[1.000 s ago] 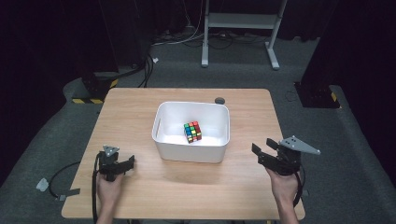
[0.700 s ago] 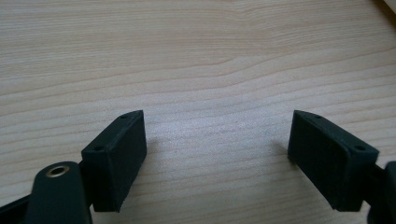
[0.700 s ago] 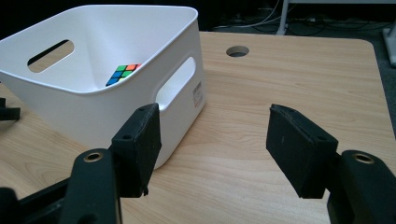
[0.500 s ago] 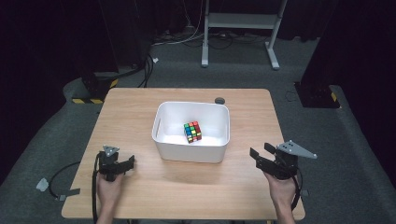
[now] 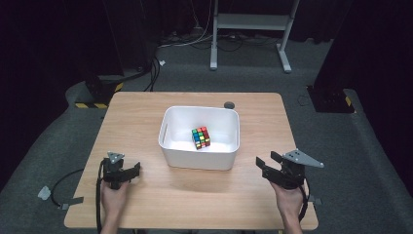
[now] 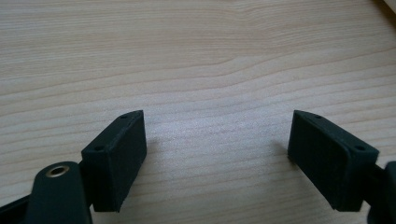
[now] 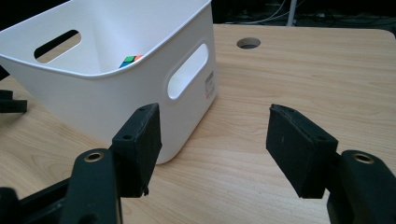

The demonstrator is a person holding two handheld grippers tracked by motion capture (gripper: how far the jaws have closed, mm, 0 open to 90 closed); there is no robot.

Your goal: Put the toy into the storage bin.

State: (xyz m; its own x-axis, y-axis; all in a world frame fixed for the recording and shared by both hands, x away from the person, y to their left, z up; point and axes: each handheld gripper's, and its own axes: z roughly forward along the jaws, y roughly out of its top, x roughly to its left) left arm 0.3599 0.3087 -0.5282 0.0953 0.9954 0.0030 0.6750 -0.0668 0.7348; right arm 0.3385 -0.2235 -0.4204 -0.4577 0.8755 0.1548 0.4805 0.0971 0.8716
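Note:
A multicoloured puzzle cube (image 5: 200, 137) lies inside a white plastic bin (image 5: 199, 158) at the middle of the wooden table (image 5: 204, 200). My left gripper (image 5: 132, 171) rests low over the table at the front left of the bin. In the left gripper view its jaws (image 6: 217, 140) stand open over bare wood. My right gripper (image 5: 265, 160) is held at the front right of the bin, pointing toward it. Its jaws (image 7: 215, 135) stand apart with nothing between them. Past them I see the bin's handle-slot wall (image 7: 116, 98) and a corner of the cube (image 7: 130, 60).
A round cable hole (image 5: 229, 105) sits in the table behind the bin, also seen as the hole (image 7: 248, 43) in the right gripper view. Grey carpet, cables and a white stand's legs (image 5: 248, 22) lie beyond the table. A forearm holds each gripper from the near edge.
My right gripper has drifted a little to the left, toward the bin's front right corner. The left gripper, the bin and the cube have stayed put.

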